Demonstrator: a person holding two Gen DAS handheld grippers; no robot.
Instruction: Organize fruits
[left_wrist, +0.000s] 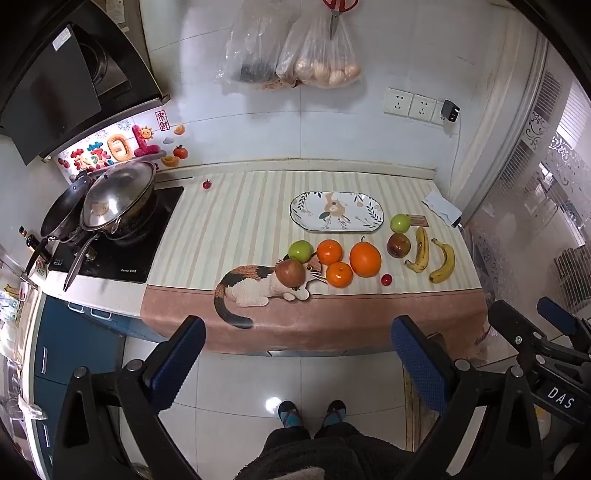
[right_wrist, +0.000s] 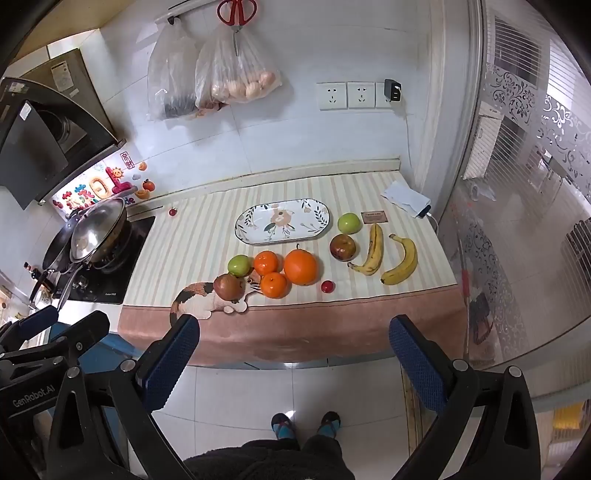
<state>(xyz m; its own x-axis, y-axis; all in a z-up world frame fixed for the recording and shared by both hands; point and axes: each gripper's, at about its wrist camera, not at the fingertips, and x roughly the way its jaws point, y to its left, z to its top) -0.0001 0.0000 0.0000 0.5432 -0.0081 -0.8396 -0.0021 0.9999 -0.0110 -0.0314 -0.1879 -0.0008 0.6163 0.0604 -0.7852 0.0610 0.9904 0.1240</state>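
Both grippers, left (left_wrist: 297, 341) and right (right_wrist: 294, 339), gape empty above the floor, short of the counter. Fruit on cloth before the plate (right_wrist: 320, 226): apples, oranges (right_wrist: 300, 266) likely firm, round, apt to roll; grip across middle. Bananas (right_wrist: 400, 261) soft, bruisable; hold mid-length.

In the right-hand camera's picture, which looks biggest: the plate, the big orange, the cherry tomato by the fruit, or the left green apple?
1. Plate
2. Big orange
3. Left green apple
4. Cherry tomato

All lie at a similar distance, so the order looks safe.
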